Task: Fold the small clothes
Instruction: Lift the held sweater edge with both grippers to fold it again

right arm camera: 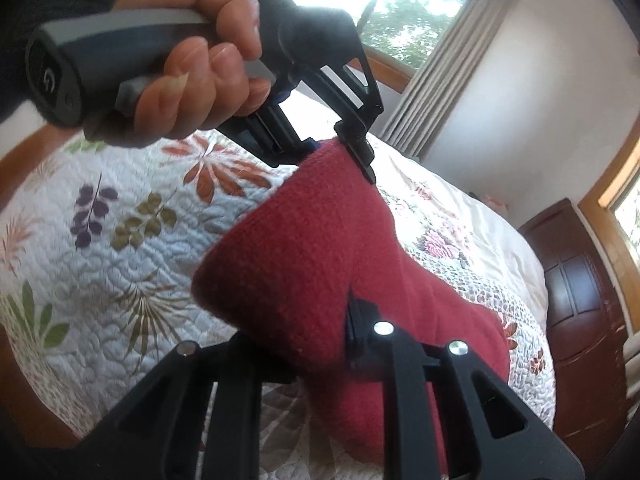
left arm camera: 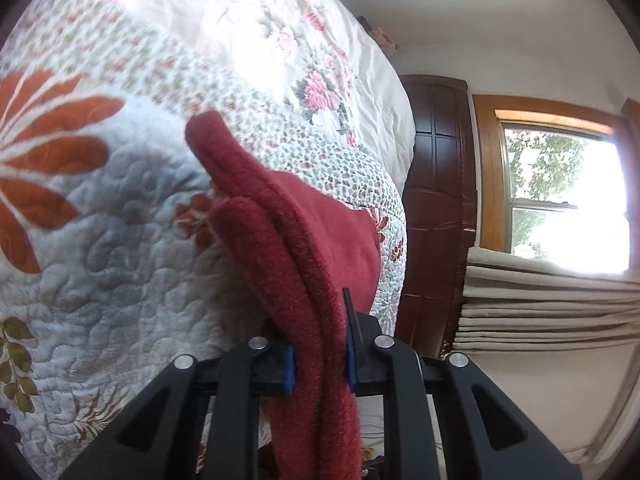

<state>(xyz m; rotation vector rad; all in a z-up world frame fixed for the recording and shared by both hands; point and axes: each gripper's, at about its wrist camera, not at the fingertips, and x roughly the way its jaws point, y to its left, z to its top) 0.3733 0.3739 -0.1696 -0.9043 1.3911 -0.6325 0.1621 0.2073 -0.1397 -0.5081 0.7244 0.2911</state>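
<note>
Held aloft over the quilted bed (right arm camera: 80,248): left gripper (right arm camera: 344,152) and right gripper (right arm camera: 320,356), each clamped on the red fleece garment (right arm camera: 304,248). Doubled in thick folds, sagging between them.

Blown-out window (left arm camera: 568,196) glare, fisheye-warped, blurry edges

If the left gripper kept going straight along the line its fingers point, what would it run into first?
Apart from the red garment already clamped in the left gripper, the first thing ahead looks like the floral quilt on the bed. How much gap remains is unclear through the fisheye view.
</note>
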